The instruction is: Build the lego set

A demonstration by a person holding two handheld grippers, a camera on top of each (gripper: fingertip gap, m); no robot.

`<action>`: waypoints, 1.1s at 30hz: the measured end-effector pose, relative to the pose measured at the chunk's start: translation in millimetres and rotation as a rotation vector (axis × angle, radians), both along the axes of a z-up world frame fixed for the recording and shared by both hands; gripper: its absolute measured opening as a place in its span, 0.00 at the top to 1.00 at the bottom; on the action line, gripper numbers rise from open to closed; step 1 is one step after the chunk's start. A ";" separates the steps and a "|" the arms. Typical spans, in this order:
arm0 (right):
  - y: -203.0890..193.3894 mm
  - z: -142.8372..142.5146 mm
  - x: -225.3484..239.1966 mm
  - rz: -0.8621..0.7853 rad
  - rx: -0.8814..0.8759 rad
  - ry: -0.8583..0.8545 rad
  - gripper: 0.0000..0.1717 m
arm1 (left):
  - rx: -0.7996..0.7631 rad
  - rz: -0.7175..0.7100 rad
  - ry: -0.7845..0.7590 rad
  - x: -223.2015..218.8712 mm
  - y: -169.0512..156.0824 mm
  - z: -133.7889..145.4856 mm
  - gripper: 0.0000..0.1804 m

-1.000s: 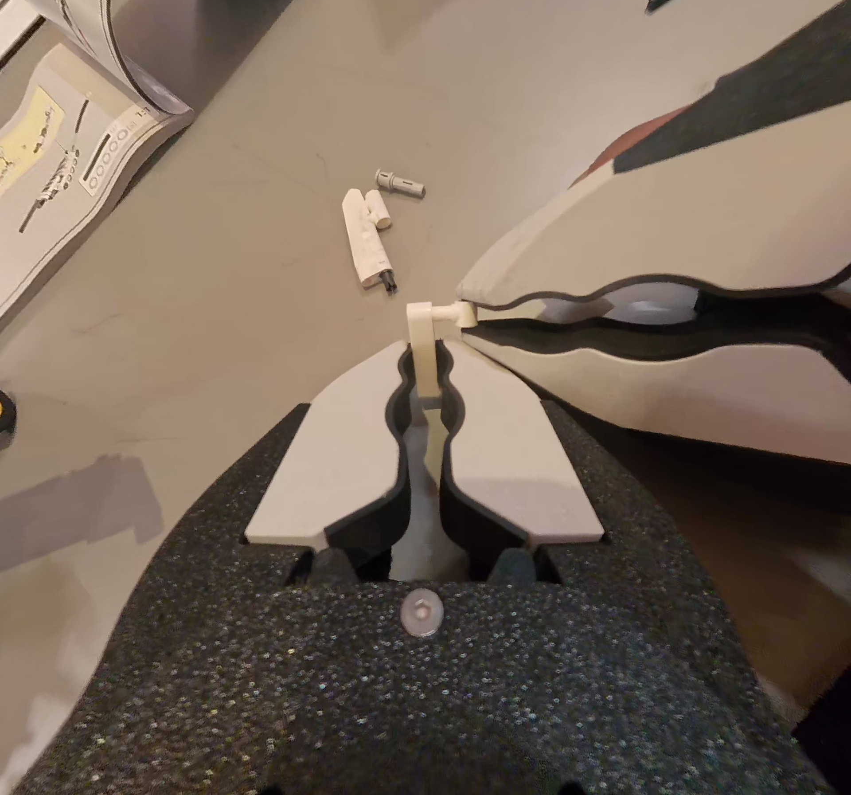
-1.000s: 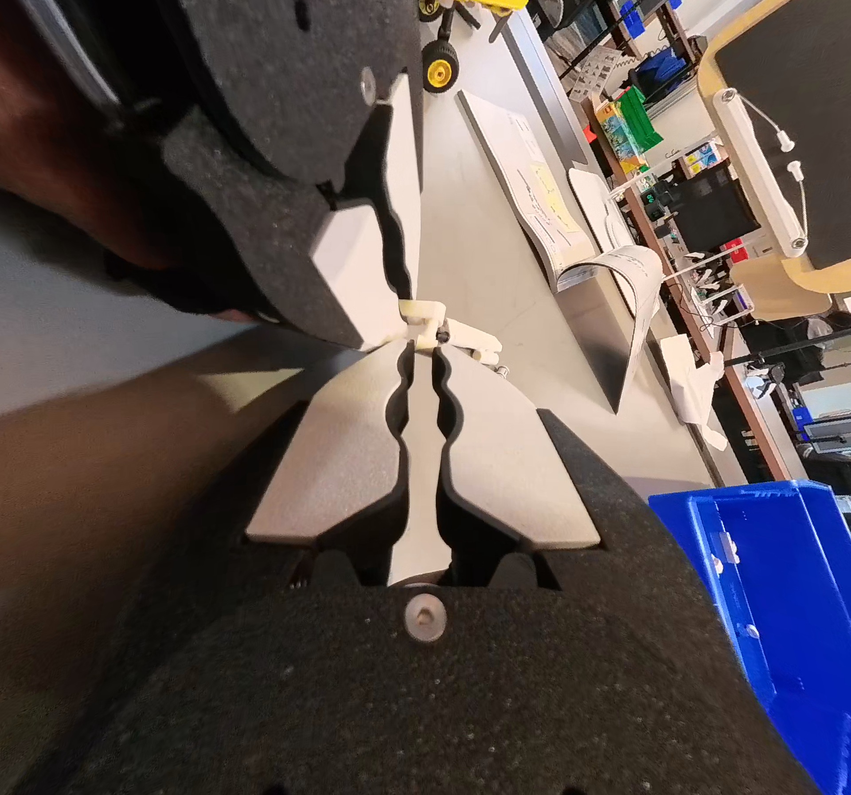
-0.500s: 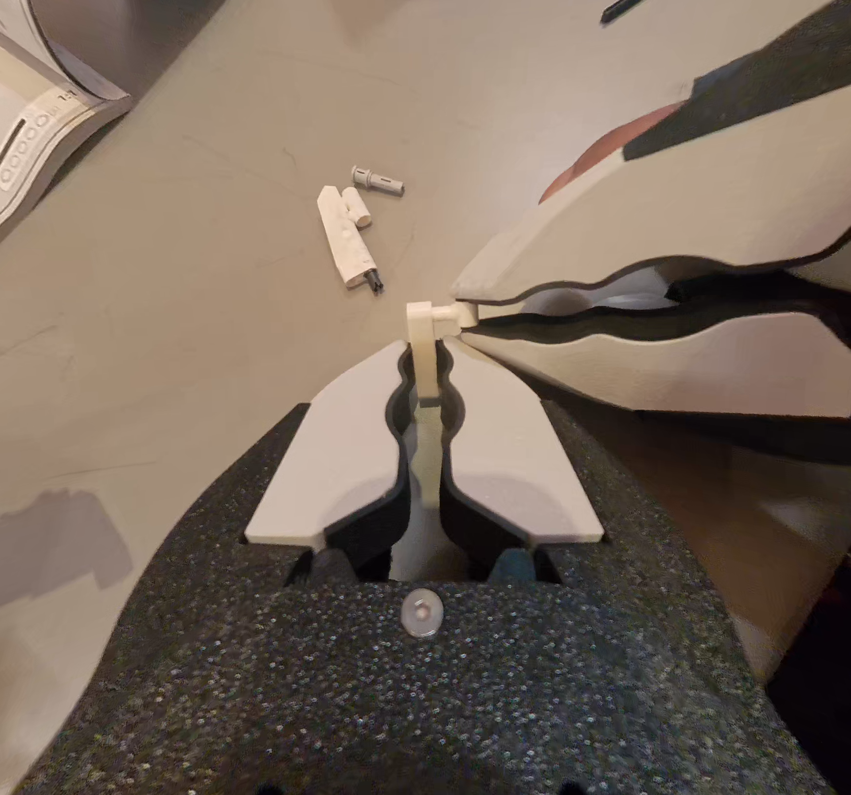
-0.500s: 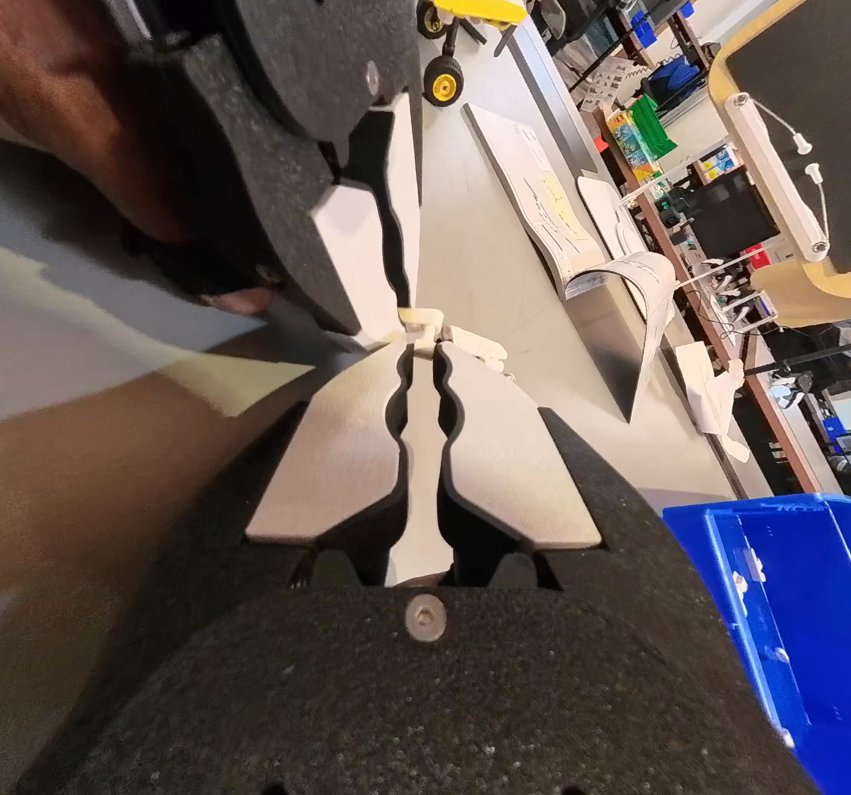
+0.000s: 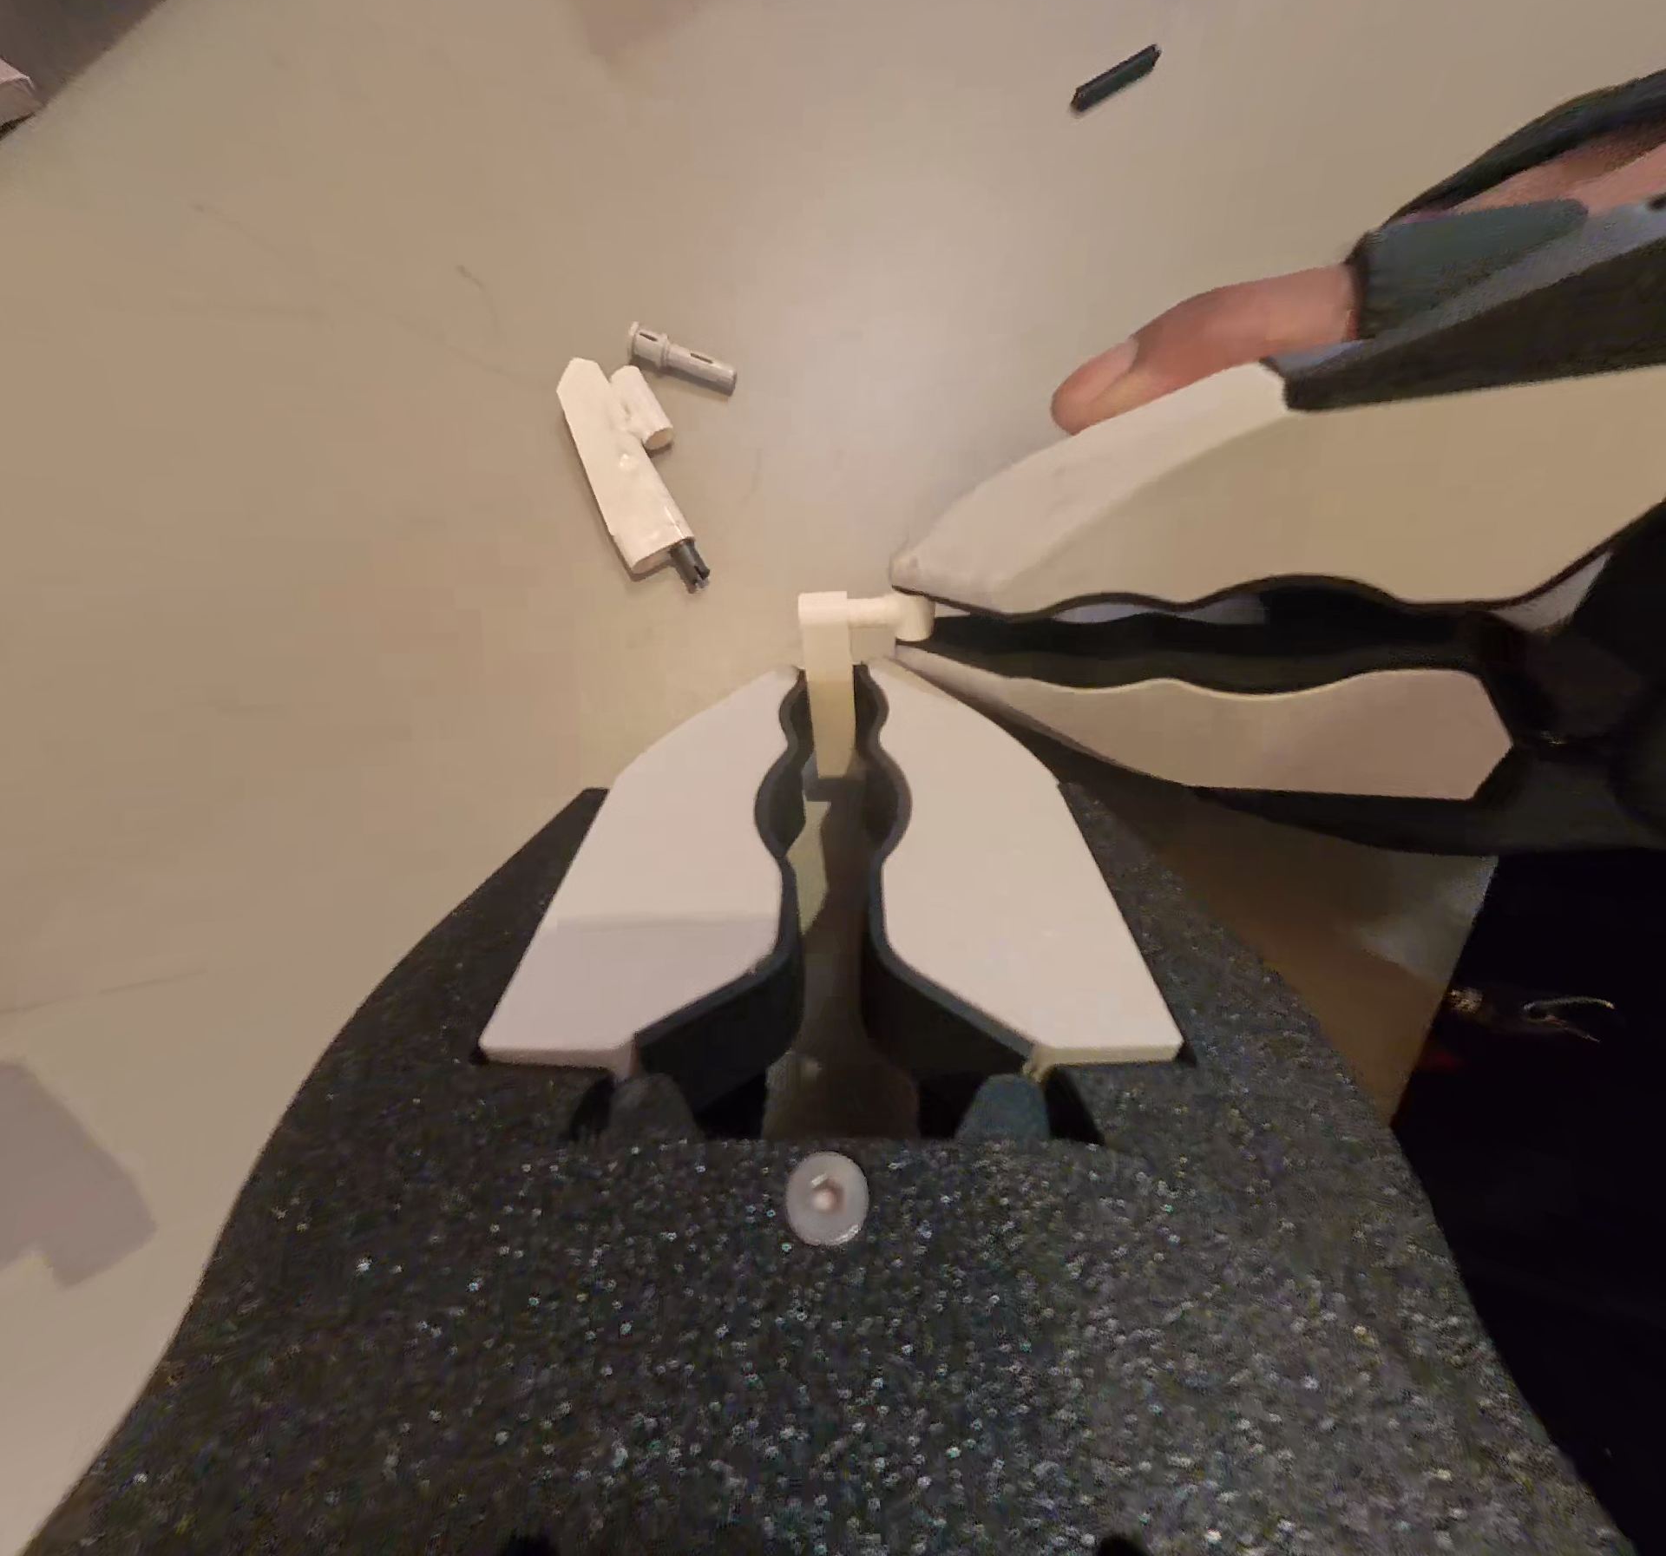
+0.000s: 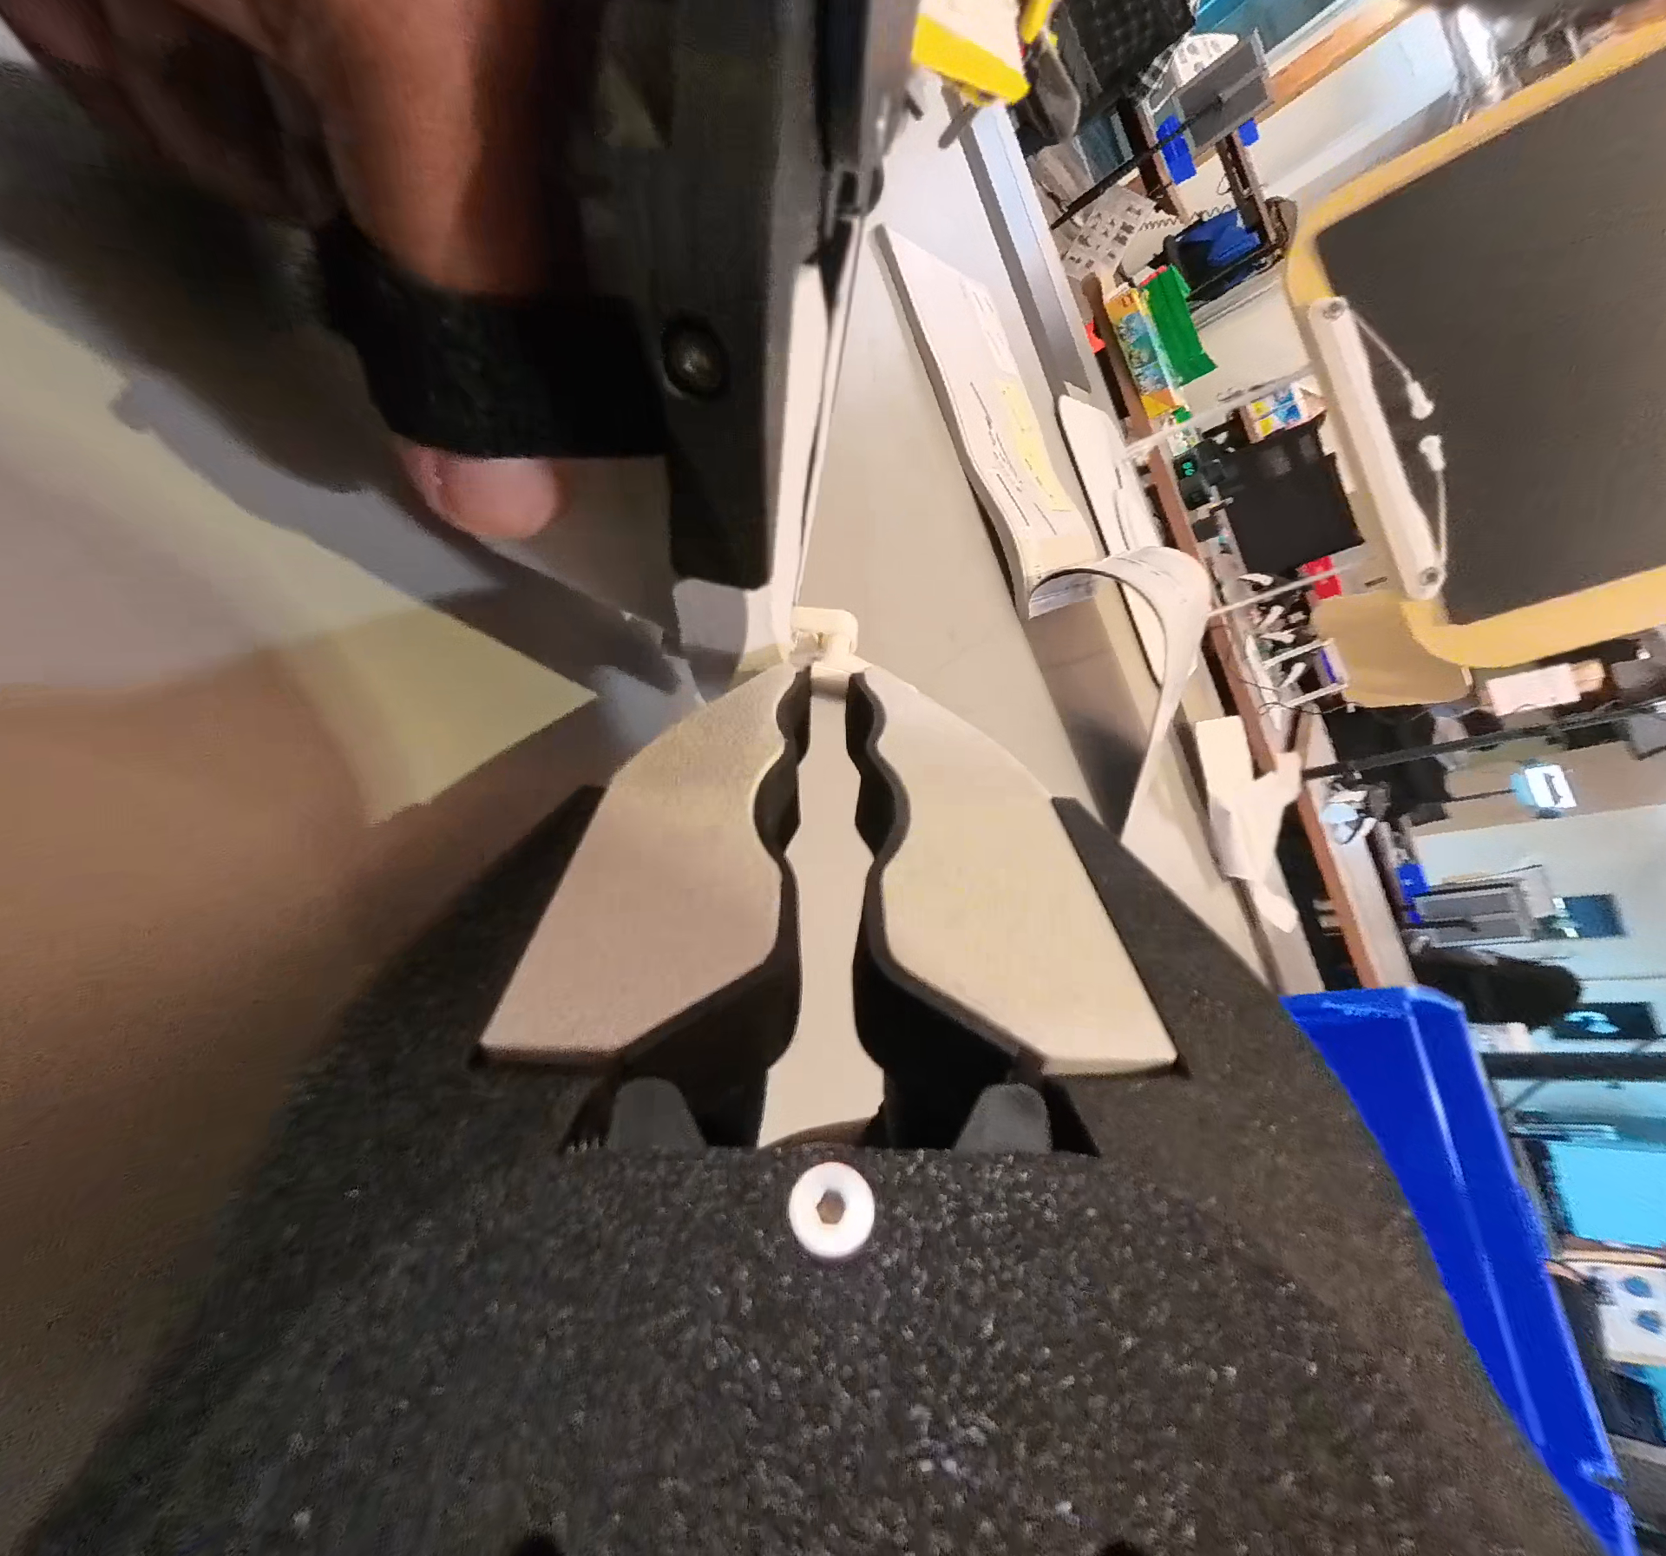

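We look down on a pale grey table (image 5: 270,521), and in the right wrist view it runs off toward 1 o'clock past an open booklet (image 6: 1010,449) and a blue bin (image 6: 1442,1152) at 4 o'clock. Both grippers meet above the table's bare middle, probably so the small parts can be worked in the air, clear of the surface.

The left gripper (image 5: 831,683) points to 12 o'clock with its jaws nearly closed on a cream beam (image 5: 829,701), which stands upright between the pads and sticks out past the tips. The right gripper (image 5: 910,616) comes in from 3 o'clock, a person's finger (image 5: 1199,341) lying along its upper side. Its jaws are almost shut and pinch a cream peg (image 5: 888,611) by its end; the peg's other end meets the top of the beam at a right angle, so each gripper seems to steady one half of the joint.

At 11 o'clock from the beam lies a white bar with a dark pin (image 5: 622,467), and a small grey pin (image 5: 681,354) lies just beside it. Far off at 1 o'clock lies a thin black rod (image 5: 1113,77).
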State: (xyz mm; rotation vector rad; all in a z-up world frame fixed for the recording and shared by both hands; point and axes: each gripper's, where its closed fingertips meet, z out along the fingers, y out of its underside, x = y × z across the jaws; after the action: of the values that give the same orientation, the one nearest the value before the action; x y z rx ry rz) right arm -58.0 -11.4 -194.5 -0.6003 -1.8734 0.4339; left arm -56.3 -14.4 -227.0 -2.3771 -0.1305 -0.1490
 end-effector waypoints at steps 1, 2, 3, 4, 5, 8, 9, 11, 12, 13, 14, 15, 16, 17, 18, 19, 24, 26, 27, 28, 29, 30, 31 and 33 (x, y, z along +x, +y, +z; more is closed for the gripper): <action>-0.5 -0.5 0.2 -0.001 0.016 0.000 0.96 | -0.010 0.001 0.026 -0.8 -0.3 -1.0 0.95; -1.2 -1.1 0.4 -0.001 0.027 -0.001 0.96 | -0.019 0.004 0.052 -1.5 -0.7 -2.1 0.95; -1.6 -1.7 0.5 -0.001 0.035 -0.003 0.96 | -0.026 0.006 0.078 -2.2 -1.0 -2.9 0.95; -2.0 -2.4 0.7 -0.002 0.039 -0.006 0.96 | -0.034 0.011 0.100 -2.9 -1.5 -3.8 0.95; -2.5 -3.1 0.8 -0.003 0.046 -0.010 0.96 | -0.043 0.015 0.125 -3.8 -2.0 -4.6 0.95; -3.4 -4.2 0.2 -0.008 0.017 -0.028 0.96 | -0.050 0.024 0.212 -7.8 -2.5 -5.0 0.95; -3.1 -3.8 -0.1 -0.011 -0.022 -0.038 0.96 | -0.043 0.022 0.241 -9.0 -2.1 -4.0 0.95; -2.2 -3.3 -0.4 -0.020 -0.119 -0.062 0.96 | -0.029 0.015 0.280 -10.5 -1.0 -2.6 0.95; -1.0 -3.9 -0.6 -0.027 -0.158 -0.076 0.96 | -0.021 0.013 0.284 -10.8 -0.2 -2.7 0.95; 0.1 -4.4 -0.9 -0.032 -0.196 -0.088 0.96 | -0.014 0.012 0.276 -10.6 0.4 -2.7 0.95; 0.6 -4.5 -1.1 -0.035 -0.235 -0.099 0.96 | -0.005 0.008 0.259 -10.2 1.0 -2.4 0.95; 1.5 -4.1 -1.3 -0.039 -0.266 -0.107 0.96 | 0.008 0.004 0.233 -9.6 1.9 -2.0 0.95; 2.3 -3.5 -1.6 -0.043 -0.285 -0.110 0.96 | 0.020 0.000 0.200 -8.7 2.9 -1.7 0.95; 3.1 -3.1 -1.9 -0.047 -0.291 -0.108 0.96 | 0.032 -0.006 0.156 -7.9 3.8 -1.5 0.95; 4.1 -2.2 -2.4 -0.053 -0.289 -0.101 0.96 | 0.051 -0.010 0.108 -6.8 5.3 0.7 0.95; 5.3 -0.8 -3.0 -0.060 -0.280 -0.091 0.96 | 0.064 -0.008 0.061 -5.6 6.7 2.3 0.95; 6.2 1.0 -3.3 -0.064 -0.164 -0.065 0.96 | 0.061 -0.025 0.001 -3.6 7.8 3.0 0.95; 6.8 -1.1 -3.0 -0.077 -0.075 -0.056 0.96 | 0.024 -0.017 0.088 -6.3 7.6 -0.3 0.95; 6.7 -2.5 -2.7 -0.082 -0.052 -0.058 0.96 | 0.007 -0.016 0.128 -7.3 7.3 -2.0 0.95; 6.7 -3.9 -2.3 -0.083 -0.055 -0.067 0.96 | -0.003 -0.015 0.157 -7.8 6.9 -3.0 0.95; 6.4 -4.6 -1.9 -0.081 -0.076 -0.076 0.96 | -0.009 -0.012 0.182 -8.4 6.5 -3.7 0.95; 5.6 -5.3 -1.6 -0.077 -0.099 -0.085 0.96 | -0.018 -0.011 0.220 -9.6 6.0 -4.2 0.95; 5.1 -5.3 -1.2 -0.073 -0.117 -0.089 0.96 | -0.025 -0.012 0.255 -10.4 5.9 -3.9 0.95; 5.0 -3.5 -0.7 -0.070 -0.136 -0.080 0.96 | -0.029 -0.010 0.295 -11.4 6.1 -1.6 0.95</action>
State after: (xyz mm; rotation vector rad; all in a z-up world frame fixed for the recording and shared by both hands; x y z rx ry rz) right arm -58.7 -6.4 -197.9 -0.7824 -1.9028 0.5007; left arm -67.8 -8.3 -228.6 -2.3989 0.0203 0.1995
